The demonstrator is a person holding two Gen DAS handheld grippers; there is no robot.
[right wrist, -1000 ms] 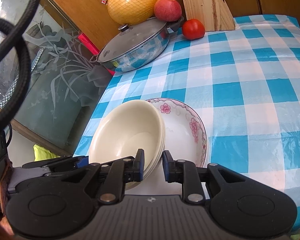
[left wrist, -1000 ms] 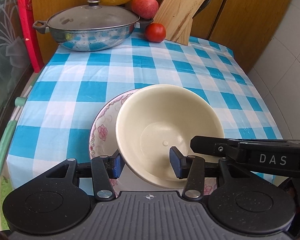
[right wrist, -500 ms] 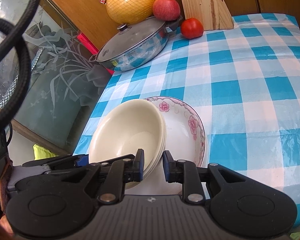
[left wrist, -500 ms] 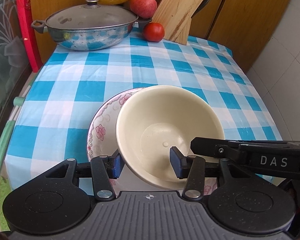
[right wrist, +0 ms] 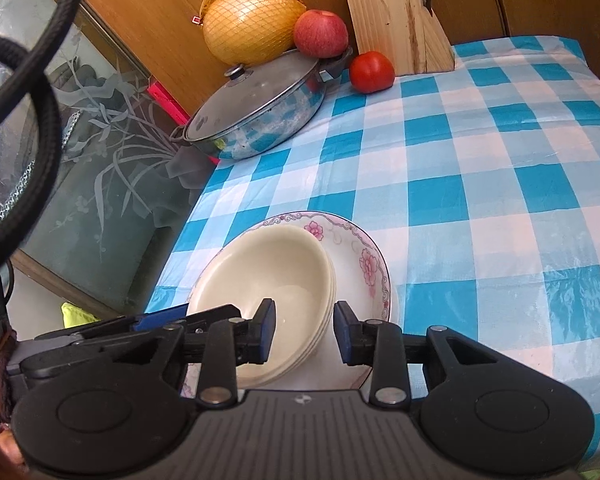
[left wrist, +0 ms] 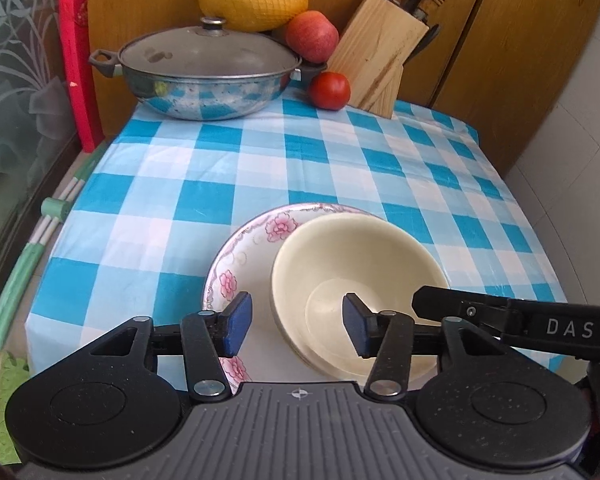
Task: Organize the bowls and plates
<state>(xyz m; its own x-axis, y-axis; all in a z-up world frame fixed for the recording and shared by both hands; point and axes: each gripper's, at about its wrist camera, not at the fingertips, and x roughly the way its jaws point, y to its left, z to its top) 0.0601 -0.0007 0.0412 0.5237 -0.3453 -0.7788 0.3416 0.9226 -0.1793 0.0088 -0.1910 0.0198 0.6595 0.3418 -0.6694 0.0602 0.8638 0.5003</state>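
Both your grippers have just been opening: the left gripper [left wrist: 296, 326] and right gripper [right wrist: 304, 330] now straddle the cream bowls' [left wrist: 356, 280] rim without pinching it. You are releasing the stack, which leans, nested, on the flowered plate [left wrist: 240, 256] at lower centre. Next, back both grippers clear without nudging it.

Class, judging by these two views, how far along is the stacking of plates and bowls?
Done: cream bowls sit nested in the floral plate. In hand: left gripper and right gripper have just been opening, each straddling the bowls' rim, pads clear. Left: pull both away.
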